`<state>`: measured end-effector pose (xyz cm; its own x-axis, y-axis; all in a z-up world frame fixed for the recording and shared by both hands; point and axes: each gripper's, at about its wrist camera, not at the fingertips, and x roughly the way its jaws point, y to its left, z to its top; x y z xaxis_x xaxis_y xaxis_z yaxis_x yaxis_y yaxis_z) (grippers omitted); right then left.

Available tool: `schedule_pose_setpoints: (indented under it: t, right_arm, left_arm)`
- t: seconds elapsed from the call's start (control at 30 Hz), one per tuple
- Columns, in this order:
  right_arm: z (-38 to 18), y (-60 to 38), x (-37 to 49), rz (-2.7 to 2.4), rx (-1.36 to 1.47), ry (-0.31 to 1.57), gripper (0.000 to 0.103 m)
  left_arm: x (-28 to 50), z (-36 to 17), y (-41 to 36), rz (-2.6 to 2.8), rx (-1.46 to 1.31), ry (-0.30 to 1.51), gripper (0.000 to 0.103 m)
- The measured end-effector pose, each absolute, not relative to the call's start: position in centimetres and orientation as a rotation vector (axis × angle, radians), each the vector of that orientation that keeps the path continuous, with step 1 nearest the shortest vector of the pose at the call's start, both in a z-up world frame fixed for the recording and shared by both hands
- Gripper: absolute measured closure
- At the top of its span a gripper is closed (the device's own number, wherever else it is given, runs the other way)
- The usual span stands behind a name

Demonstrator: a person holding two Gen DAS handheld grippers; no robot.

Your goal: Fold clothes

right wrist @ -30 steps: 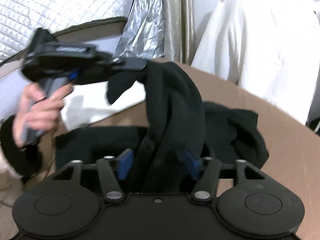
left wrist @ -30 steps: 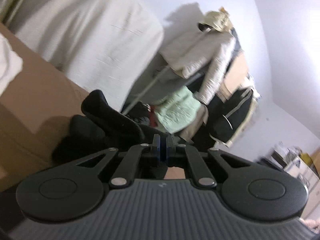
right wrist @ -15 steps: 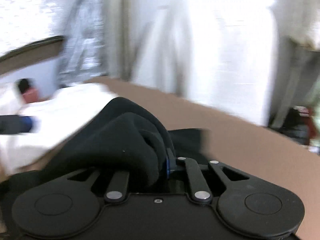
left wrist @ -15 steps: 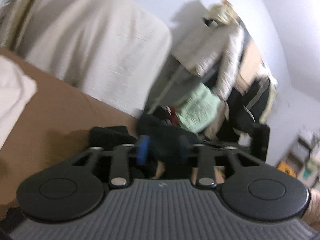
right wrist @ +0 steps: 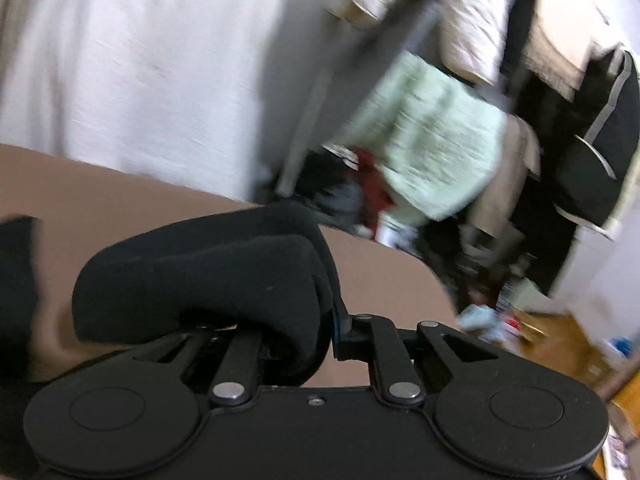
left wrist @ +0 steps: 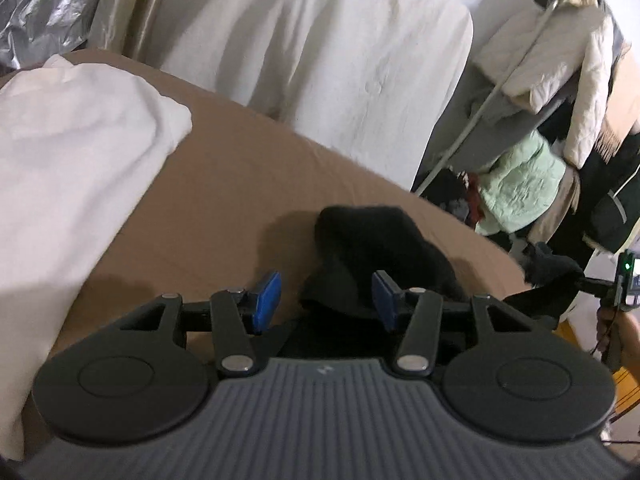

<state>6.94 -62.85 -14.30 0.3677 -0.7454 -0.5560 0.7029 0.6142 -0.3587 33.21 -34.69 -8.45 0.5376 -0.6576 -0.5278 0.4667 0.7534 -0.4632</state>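
Brown bed (left wrist: 240, 184): left claw (left wrist: 326, 300) now open, released black garment (left wrist: 372, 240); right claw (right wrist: 336, 332) opening, still pinching garment.

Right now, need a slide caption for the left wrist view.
Left gripper open, blue pads either side of a crumpled black fleece garment on the brown bedsheet, folded white fleece garment alongside.

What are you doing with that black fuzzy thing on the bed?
A person is folding a black garment on the brown bed cover, with a gripper in each hand. The right gripper pinches a bunched fold of it, its jaws opening slightly. The left gripper hangs open over the cloth. A white garment lies nearby.
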Motion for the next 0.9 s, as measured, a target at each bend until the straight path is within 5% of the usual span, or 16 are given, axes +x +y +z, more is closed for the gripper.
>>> schedule_pose_setpoints:
  t: [0.2, 0.4, 0.47, 0.5, 0.53, 0.63, 0.9]
  right_arm:
    - [-17.8, -67.3, 5.4, -0.712, 0.339, 0.804, 0.053]
    - [-19.9, -68.4, 2.9, -0.642, 0.484, 0.752, 0.053]
    - [-20.5, -68.5, 2.3, -0.631, 0.46, 0.743, 0.054]
    - [-20.7, -68.4, 2.3, -0.628, 0.441, 0.742, 0.063]
    - [-20.6, -67.9, 1.9, -0.631, 0.42, 0.715, 0.071]
    - [-19.3, -65.2, 0.0, -0.649, 0.35, 0.567, 0.076]
    - [-16.1, -63.9, -1.4, -0.667, 0.193, 0.507, 0.085]
  left_arm:
    - [33.6, -7.7, -39.7, -0.769, -0.179, 0.772, 0.029]
    - [38.6, -10.7, -45.8, -0.728, -0.244, 1.016, 0.02]
    - [39.9, -12.0, -47.3, -0.756, -0.281, 1.069, 0.028]
    - [40.3, -12.3, -47.8, -0.74, -0.293, 1.086, 0.079]
    - [40.6, -12.5, -48.0, -0.69, -0.304, 1.1, 0.097]
    - [40.4, -10.8, -47.9, -0.611, -0.305, 1.03, 0.098]
    - [35.6, 2.9, -42.1, -0.433, -0.012, 0.371, 0.098]
